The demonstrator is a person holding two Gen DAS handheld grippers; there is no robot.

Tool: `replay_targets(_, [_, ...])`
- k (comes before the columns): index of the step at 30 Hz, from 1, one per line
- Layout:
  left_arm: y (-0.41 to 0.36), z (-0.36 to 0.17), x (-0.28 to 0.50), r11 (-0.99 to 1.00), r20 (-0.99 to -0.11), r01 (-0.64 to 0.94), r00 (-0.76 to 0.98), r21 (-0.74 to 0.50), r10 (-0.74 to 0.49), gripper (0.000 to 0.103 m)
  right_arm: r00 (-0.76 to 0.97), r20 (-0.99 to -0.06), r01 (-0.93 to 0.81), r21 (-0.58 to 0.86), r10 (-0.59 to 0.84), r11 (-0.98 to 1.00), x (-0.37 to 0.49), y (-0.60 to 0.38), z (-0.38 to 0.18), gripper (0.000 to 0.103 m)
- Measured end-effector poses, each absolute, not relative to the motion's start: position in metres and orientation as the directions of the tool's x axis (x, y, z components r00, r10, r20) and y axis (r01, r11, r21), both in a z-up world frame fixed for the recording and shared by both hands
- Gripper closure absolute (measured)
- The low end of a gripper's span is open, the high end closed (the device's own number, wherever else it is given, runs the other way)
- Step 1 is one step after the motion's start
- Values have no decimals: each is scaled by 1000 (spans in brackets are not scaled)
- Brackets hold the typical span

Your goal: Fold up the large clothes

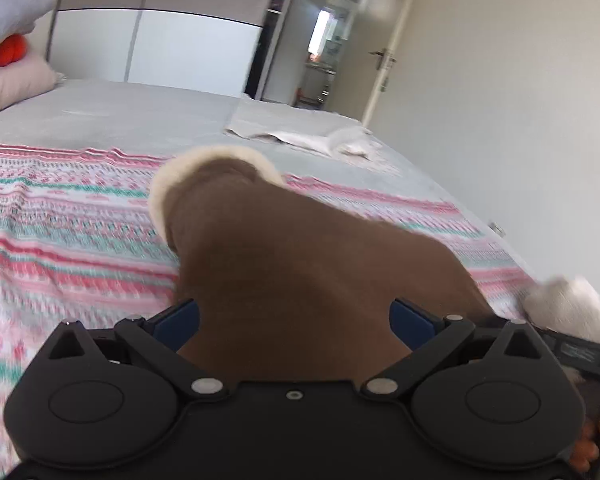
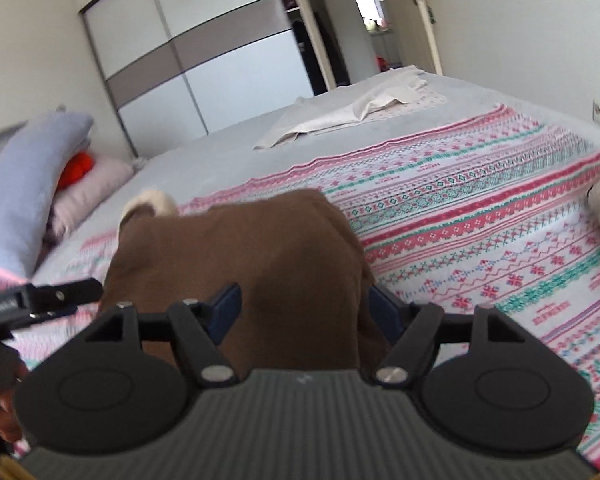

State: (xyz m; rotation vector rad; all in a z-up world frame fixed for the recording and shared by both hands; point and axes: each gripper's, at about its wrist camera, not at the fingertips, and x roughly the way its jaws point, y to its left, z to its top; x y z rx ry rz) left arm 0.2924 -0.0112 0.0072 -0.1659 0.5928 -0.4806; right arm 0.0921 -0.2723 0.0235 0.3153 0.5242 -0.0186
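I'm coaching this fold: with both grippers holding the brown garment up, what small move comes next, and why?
Probably carry the brown fleece-lined garment forward and lower it onto the patterned blanket. The left gripper and right gripper both pinch it, it hangs bunched above the bed, and flat blanket lies ahead.

You work in bedroom of home. Large bed (image 2: 204, 152) with grey cover fills most of view. Patterned blanket (image 2: 480, 216) in pink, green and white lies spread on it. Pillows (image 2: 24, 184) are piled at head end, one orange thing (image 2: 78, 168) between them. Wardrobe (image 2: 204, 56) with white and taupe sliding doors stands behind bed. Open door (image 1: 384, 52) with handle shows next room. Walls plain, light.
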Motion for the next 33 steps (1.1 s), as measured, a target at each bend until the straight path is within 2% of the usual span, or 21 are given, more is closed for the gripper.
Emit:
replay_targets(4, [-23, -11, 245, 853, -535, 466, 671, -235, -513, 1, 849, -525, 67, 228, 64, 971, 73, -268, 16, 33])
replay_targets(7, [-29, -29, 214, 864, -522, 493, 714, -99, -467, 1, 824, -562, 69, 217, 67, 974, 61, -275, 1, 33])
replay_targets(8, [-26, -32, 207, 863, -516, 497, 718, -91, -468, 1, 817, -572, 64, 217, 74, 974, 57, -278, -4, 32])
replay_targets(13, [2, -40, 192, 852, -522, 498, 691, -160, -501, 1, 816, -566, 15, 221, 116, 975, 27, -288, -8, 31])
replay_targets(18, [13, -39, 180, 849, -541, 477, 663, -229, -518, 1, 813, -572, 42, 242, 108, 969, 10, -292, -1, 31])
replay_targets(24, [8, -25, 156, 869, -523, 458, 703, -185, -482, 1, 820, -572, 100, 182, 23, 978, -13, -284, 16, 23])
replay_targets(33, [8, -23, 147, 974, -615, 178, 755, -141, -227, 0, 812, -581, 160, 129, -56, 979, -43, -258, 26, 12])
